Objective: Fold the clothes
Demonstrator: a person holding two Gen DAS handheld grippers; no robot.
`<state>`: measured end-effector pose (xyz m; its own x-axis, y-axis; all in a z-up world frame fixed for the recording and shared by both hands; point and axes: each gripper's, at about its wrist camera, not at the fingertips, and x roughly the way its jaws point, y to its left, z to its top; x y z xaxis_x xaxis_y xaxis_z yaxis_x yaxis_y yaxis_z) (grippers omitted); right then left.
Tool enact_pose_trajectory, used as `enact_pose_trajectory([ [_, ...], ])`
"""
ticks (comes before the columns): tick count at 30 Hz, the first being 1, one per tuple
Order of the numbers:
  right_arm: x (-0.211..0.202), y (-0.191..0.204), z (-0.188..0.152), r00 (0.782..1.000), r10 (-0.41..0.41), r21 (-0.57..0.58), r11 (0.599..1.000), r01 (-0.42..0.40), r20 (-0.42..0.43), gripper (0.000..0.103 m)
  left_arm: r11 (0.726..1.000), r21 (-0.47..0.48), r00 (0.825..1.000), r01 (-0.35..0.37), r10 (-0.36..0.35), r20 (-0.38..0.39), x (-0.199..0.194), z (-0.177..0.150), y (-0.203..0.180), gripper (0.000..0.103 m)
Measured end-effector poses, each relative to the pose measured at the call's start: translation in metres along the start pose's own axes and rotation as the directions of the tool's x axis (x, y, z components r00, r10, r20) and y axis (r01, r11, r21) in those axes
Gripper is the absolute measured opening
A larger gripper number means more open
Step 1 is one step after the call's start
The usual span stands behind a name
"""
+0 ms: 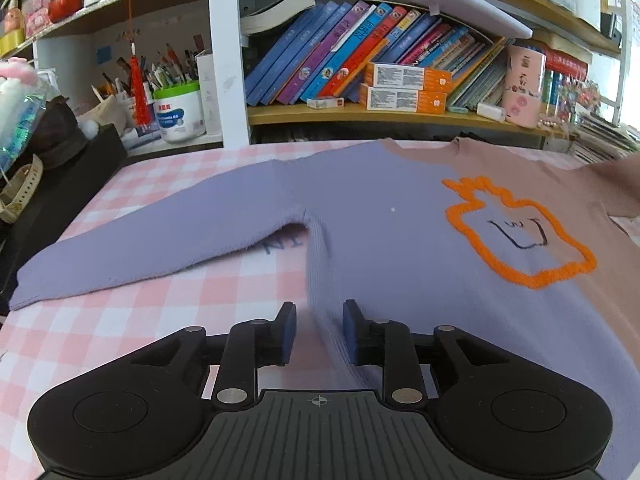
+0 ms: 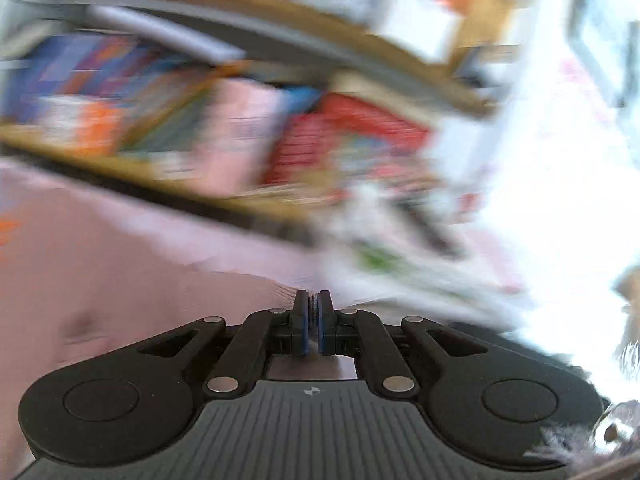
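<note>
Meanwhile, left tool (image 1: 319, 330) agape astride sweater (image 1: 372, 240) side edge.

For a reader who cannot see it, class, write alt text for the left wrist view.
A purple and pink sweater with an orange outlined figure lies spread flat on a pink checked tablecloth, one sleeve stretched out to the left. The open left gripper straddles the sweater's side edge. Behind stands a bookshelf packed with books.

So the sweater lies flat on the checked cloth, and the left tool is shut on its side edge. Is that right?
Not quite: in the left wrist view the left tool is open, its fingers either side of the sweater's side edge, not shut on it. The sweater does lie flat on the checked cloth.
</note>
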<state>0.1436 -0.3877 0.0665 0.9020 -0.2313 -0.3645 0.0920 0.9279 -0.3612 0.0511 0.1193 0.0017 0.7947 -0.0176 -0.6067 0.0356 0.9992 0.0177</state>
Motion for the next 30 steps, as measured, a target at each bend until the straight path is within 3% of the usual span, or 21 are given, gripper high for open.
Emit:
enact_pose_trajectory([
  [1,0.010,-0.009,0.004,0.999,-0.054,0.005,0.999,0.054,-0.006,0.004,1.000,-0.006,1.000,0.002,-0.002,0.000,-0.001,-0.001,0.000,0.026],
  [4,0.035,-0.017,0.003,0.993,-0.109,0.003,0.994,0.110,-0.047,0.006,1.000,-0.013,1.000,0.011,-0.011,-0.002,-0.003,-0.003,-0.002,0.026],
  [6,0.036,-0.018,-0.001,0.987,-0.155,0.013,0.988,0.156,-0.033,0.024,1.000,-0.009,1.000,0.019,-0.019,-0.005,-0.005,-0.005,-0.004,0.031],
  [7,0.035,-0.018,-0.004,0.984,-0.178,0.022,0.984,0.178,-0.020,0.039,1.000,-0.007,1.000,0.023,-0.023,-0.007,-0.007,-0.006,-0.004,0.034],
  [8,0.030,-0.017,-0.006,0.988,-0.155,0.048,0.987,0.156,-0.012,0.041,1.000,-0.004,1.000,0.027,-0.027,-0.008,-0.008,-0.007,-0.005,0.039],
  [10,0.010,-0.013,-0.013,1.000,0.022,0.146,0.989,-0.021,-0.001,0.045,0.999,-0.005,0.999,0.036,-0.036,-0.011,-0.011,-0.011,-0.008,0.040],
  [11,0.001,-0.010,-0.018,0.992,0.125,0.191,0.974,-0.123,0.003,0.046,0.999,-0.011,0.999,0.043,-0.043,-0.011,-0.013,-0.013,-0.009,0.040],
  [13,-0.019,0.004,-0.035,0.937,0.349,0.249,0.909,-0.335,-0.014,0.046,0.998,-0.022,0.998,0.059,-0.059,-0.010,-0.018,-0.018,-0.010,0.040],
  [16,-0.050,0.034,-0.064,0.842,0.535,0.247,0.827,-0.505,-0.070,0.045,0.996,-0.039,0.997,0.082,-0.082,-0.008,-0.029,-0.027,-0.012,0.040],
  [21,-0.101,0.064,-0.100,0.794,0.592,0.228,0.799,-0.557,-0.135,0.042,0.990,-0.066,0.992,0.126,-0.126,0.001,-0.050,-0.043,-0.013,0.040],
  [24,-0.122,0.066,-0.108,0.797,0.590,0.261,0.795,-0.547,-0.127,0.039,0.984,-0.090,0.988,0.153,-0.153,0.007,-0.062,-0.053,-0.013,0.040],
  [30,-0.145,0.071,-0.114,0.776,0.616,0.309,0.770,-0.558,-0.135,0.038,0.964,-0.184,0.981,0.194,-0.191,0.037,-0.078,-0.068,0.000,0.035],
])
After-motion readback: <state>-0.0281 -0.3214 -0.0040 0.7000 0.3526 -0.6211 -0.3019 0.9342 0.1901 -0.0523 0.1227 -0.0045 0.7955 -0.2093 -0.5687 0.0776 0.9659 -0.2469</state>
